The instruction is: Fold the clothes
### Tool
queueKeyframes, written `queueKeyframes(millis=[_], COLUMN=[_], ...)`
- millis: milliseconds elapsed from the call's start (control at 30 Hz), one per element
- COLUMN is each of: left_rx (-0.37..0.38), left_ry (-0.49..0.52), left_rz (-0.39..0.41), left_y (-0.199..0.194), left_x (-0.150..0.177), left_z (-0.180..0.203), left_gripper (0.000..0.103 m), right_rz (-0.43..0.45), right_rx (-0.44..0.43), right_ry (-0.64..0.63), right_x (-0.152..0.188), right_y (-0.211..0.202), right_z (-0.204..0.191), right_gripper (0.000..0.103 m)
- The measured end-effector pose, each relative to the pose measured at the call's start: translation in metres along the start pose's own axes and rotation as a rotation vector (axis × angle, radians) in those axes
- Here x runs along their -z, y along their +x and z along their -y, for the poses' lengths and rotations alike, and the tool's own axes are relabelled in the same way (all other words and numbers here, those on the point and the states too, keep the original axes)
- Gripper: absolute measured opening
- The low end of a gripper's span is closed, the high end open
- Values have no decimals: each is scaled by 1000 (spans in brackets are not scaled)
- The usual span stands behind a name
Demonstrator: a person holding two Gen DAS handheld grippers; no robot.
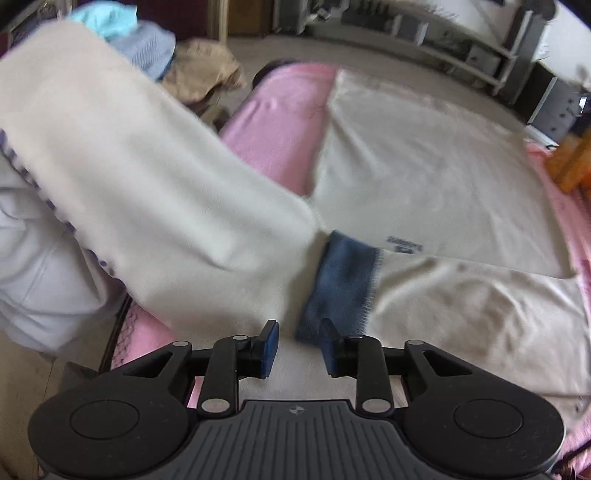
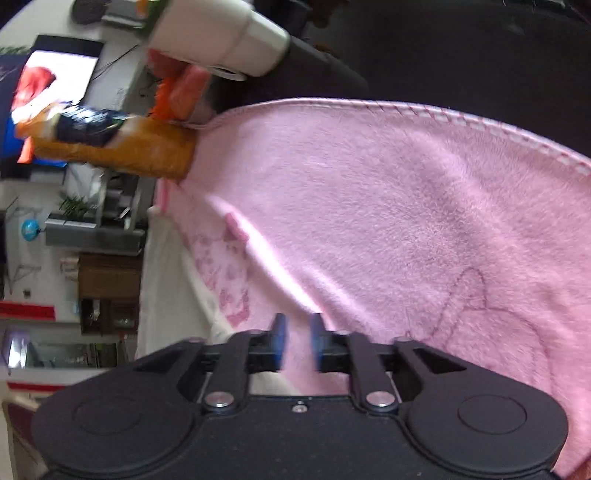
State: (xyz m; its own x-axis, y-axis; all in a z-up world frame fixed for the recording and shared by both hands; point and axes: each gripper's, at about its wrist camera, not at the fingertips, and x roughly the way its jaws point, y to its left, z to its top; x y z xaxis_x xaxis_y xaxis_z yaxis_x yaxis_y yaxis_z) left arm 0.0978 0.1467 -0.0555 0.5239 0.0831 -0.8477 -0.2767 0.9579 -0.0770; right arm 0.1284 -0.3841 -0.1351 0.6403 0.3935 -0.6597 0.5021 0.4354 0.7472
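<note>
A cream sweater [image 1: 424, 158] lies flat on a pink blanket [image 1: 280, 125]. One sleeve [image 1: 166, 192], blurred, stretches from the upper left toward the middle and ends in a dark blue cuff [image 1: 341, 280]. My left gripper [image 1: 300, 345] is open just below the cuff, its right fingertip [image 1: 327, 343] at the cuff's lower edge and nothing between the fingers. In the right wrist view my right gripper [image 2: 298, 341] hovers over the pink blanket [image 2: 388, 221] with a narrow gap between its blue pads and nothing visibly held. A strip of the cream garment [image 2: 166, 277] shows at the blanket's left.
A pile of clothes [image 1: 147, 44] in turquoise, blue and tan lies at the far left. Pale lavender fabric [image 1: 37, 277] hangs at the left edge. An orange packet [image 2: 122, 147] and a white appliance [image 2: 221, 33] lie past the blanket's edge. Shelves [image 1: 461, 44] stand behind.
</note>
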Motion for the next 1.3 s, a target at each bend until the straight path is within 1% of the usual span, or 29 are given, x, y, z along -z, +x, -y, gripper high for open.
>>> queueKeyframes(millis=[67,133,167,233,267,300,333,367,400,433,467,500,533,600,633,667,733,767,800,833,867,933,1033,1100,1133,1167,1200,1233,1300], left_rx=[38,57,49,10,-12,-32,-43,-53,-57,-61,-66,-71,-75,-18,24,47,50,36,17,-24,-54,-90,-69,-62,-53,-25,4,32,80], left_ry=[9,30,49,81,94,101,110,117,109,101,93,88,94,111,126,145,196,223,251,285,307,318,211,144,105,59,13,-34,-135], left_rz=[17,14,7,-29,-48,-49,-46,-44,-46,-43,-40,-34,-17,18,33,44,37,15,-11,-41,-30,-48,-95,-85,-56,-10,35,80,188], left_y=[-7,-4,1,16,23,26,25,23,22,19,16,12,7,-6,-10,-11,-7,-2,5,12,13,8,2,-8,-18,-30,-43,-55,-83], left_x=[7,9,9,9,9,10,11,12,13,14,16,17,19,22,24,25,29,31,32,35,38,40,43,43,41,37,33,28,20], left_z=[5,15,20,29,32,33,33,32,29,26,23,20,19,20,23,27,41,47,54,59,61,60,39,24,16,5,-5,-16,-41], left_gripper=[28,29,29,29,35,40,41,43,44,44,41,31,26,27,28,28,29,31,39,43,51,53,51,46,43,39,39,39,39], right_rz=[-26,-75,-101,-145,-154,-146,-133,-117,-106,-92,-71,-51,-30,-30,-60,-97,-172,-214,-262,-312,-350,-351,-323,-303,-293,-283,-264,-243,-194], right_rx=[-35,-63,-77,-89,-82,-62,-38,-22,-17,-7,5,16,43,57,22,-23,-75,-80,-69,-56,-25,5,11,13,14,15,-16,-56,-138], right_ry=[-69,-125,-153,-202,-222,-228,-232,-208,-163,-118,-83,-67,-78,-136,-163,-189,-263,-304,-341,-376,-410,-468,-492,-504,-511,-517,-511,-500,-483], right_x=[19,39,50,60,63,59,52,48,38,23,17,10,11,14,19,25,43,54,64,74,83,89,92,95,96,97,96,95,93], right_y=[-5,-4,-3,13,20,27,34,36,39,44,41,37,28,17,17,18,24,29,36,43,46,43,27,15,9,3,-7,-19,-41], right_z=[-9,-18,-23,-34,-38,-40,-41,-36,-30,-26,-20,-18,-14,-18,-24,-31,-43,-47,-50,-52,-50,-53,-61,-66,-69,-72,-78,-85,-102], right_gripper=[29,29,29,29,29,29,27,15,9,2,0,1,11,23,29,29,29,29,29,30,27,28,28,35,37,37,38,40,49])
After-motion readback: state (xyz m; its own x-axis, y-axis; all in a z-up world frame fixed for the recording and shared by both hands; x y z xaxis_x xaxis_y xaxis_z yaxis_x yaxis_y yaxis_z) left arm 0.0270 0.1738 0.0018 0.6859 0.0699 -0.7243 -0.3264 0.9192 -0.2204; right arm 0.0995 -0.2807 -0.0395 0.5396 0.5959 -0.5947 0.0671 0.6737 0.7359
